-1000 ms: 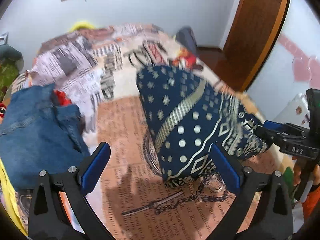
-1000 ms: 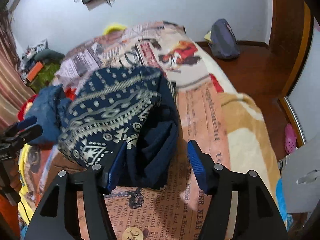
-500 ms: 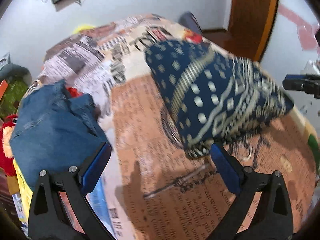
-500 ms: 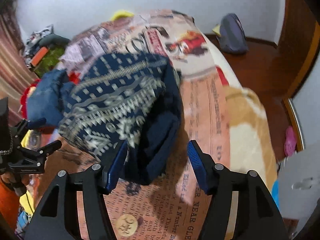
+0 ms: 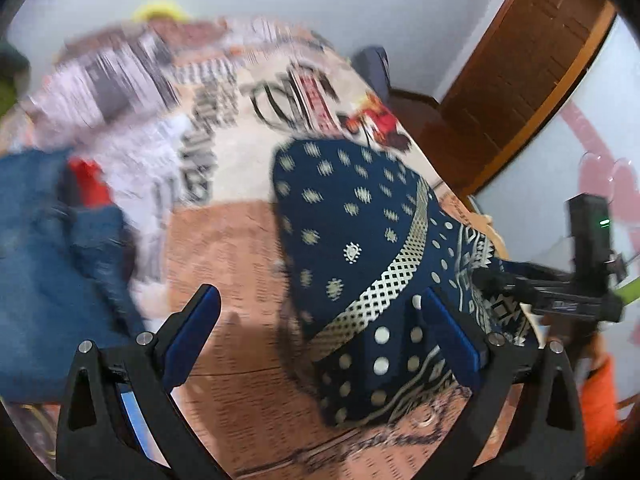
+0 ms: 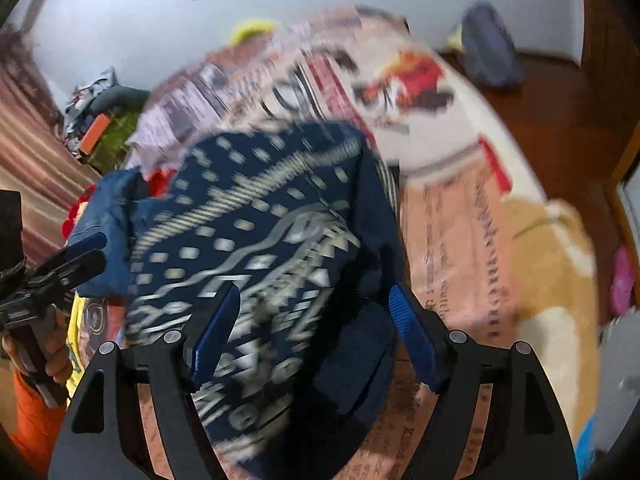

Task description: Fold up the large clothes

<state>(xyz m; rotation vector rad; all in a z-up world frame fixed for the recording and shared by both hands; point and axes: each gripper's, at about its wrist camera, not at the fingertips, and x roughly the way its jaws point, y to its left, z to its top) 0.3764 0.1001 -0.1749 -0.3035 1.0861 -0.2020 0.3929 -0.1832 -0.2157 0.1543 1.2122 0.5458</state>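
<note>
- Garment (image 5: 360,248): navy w/ pale dots & bands, bunched in a tall heap on the bed (image 5: 240,264), toward its right side, near the foot. Not flat; part seemed lifted off the cover.
- Left tongs (image 5: 320,336): spread wide, nothing between the pads. Heap sat to the right of their centre line; right finger (image 5: 452,340) was touching or just beside the cloth's lower fold, can't tell which. Left finger was well clear, over bare cover.
- Right tongs (image 6: 316,332): also spread. Cloth filled the gap between the pads & draped over/in front of them. No pinch visible; whether the fabric rested on a finger – can't tell, frame blurred.
- Key relation: heap lay straight ahead of the right tongs, off to the right of the left tongs. So right hand looked nearer & better lined up. Long axis of the heap ran roughly from the bed's foot toward its head, per the left view.
- Right tongs also showed in the left view (image 5: 520,284) at the heap's right flank; left tongs in the right view (image 6: 80,256) stood apart from the cloth.
- Judgement: fold early/mid, garment needs spreading flat before a clean fold. Risk: grabbing several layers at once.
- Jeans (image 5: 48,272) were piled along the bed's left edge, apart from the heap.
</note>
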